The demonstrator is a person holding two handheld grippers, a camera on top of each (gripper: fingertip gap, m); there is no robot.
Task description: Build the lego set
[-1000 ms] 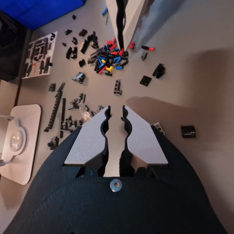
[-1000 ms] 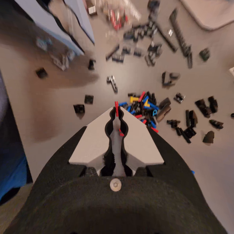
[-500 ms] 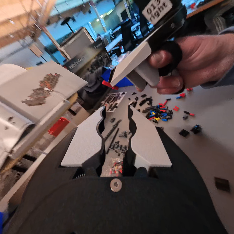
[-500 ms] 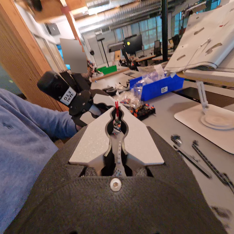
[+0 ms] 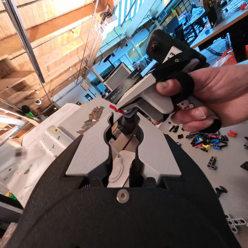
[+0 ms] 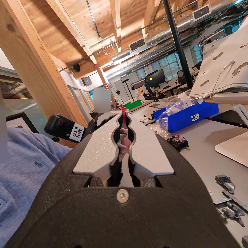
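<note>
Gripping one red pin [image 6: 123, 115]: right tongs [image 6: 124, 114]

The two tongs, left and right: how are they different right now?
The left tongs are open with a gap between the fingers, while the right tongs are shut. The left tongs hold nothing; the right tongs pinch a small red lego pin at their tips. Both have grey fingers on a black body, and both are lifted off the grey table.
</note>
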